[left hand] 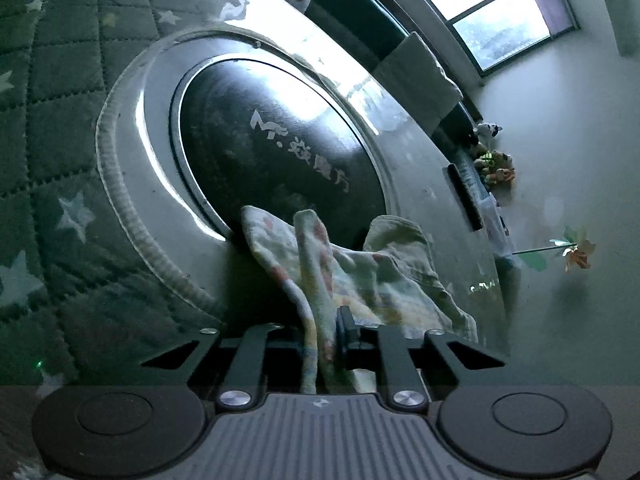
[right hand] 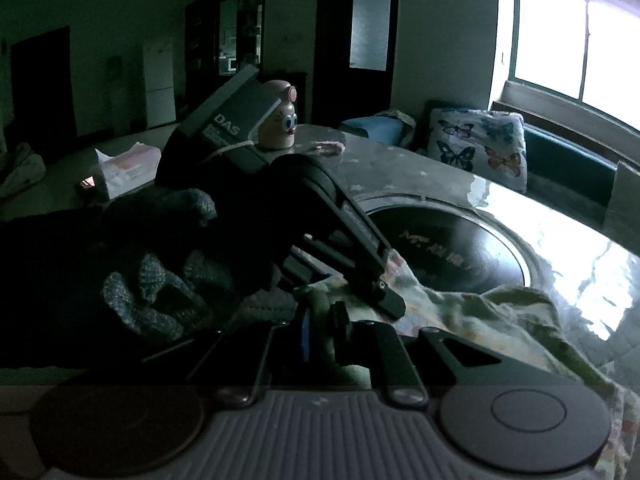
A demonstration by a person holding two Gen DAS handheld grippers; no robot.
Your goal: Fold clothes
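So that a fold can be made, the cloth [left hand: 360,272] is pinched by both the left gripper [left hand: 326,336] and the right gripper [right hand: 320,320].

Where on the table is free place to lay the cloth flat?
Bare: the glossy grey tabletop right of the black round inset plate, toward the window. Crowded: the near edge, where the pale patterned cloth, the left gripper and the right gripper meet.
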